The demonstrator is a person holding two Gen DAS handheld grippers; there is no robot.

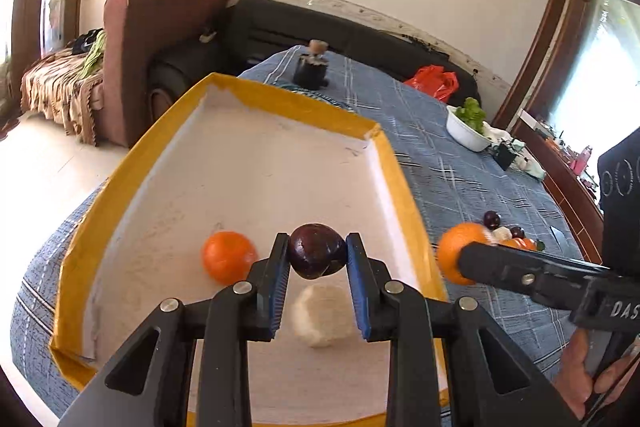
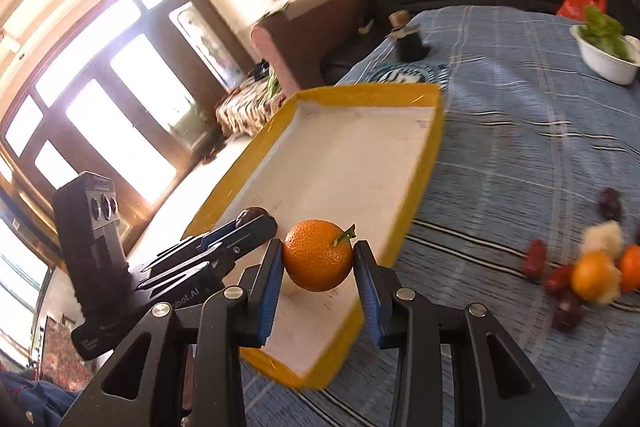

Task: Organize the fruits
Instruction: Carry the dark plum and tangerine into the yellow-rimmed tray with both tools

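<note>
My left gripper (image 1: 318, 257) is shut on a dark purple plum (image 1: 317, 255) and holds it above the white floor of the yellow-rimmed tray (image 1: 392, 163). In the tray lie an orange (image 1: 228, 257) and a pale whitish fruit (image 1: 322, 315). My right gripper (image 2: 318, 259) is shut on an orange (image 2: 318, 255) with a green stem, over the tray's (image 2: 434, 131) near right rim. In the left wrist view that same right gripper (image 1: 460, 259) holds its orange (image 1: 456, 251) just outside the tray's right edge. The left gripper (image 2: 248, 223) with the plum (image 2: 252, 215) appears left of it.
A heap of loose fruit (image 2: 592, 275), oranges, dark plums and pale pieces, lies on the blue checked cloth (image 2: 520, 131) right of the tray. A white bowl of greens (image 2: 608, 55) and a small dark object (image 2: 410, 43) stand farther back. A sofa and armchair lie beyond the table.
</note>
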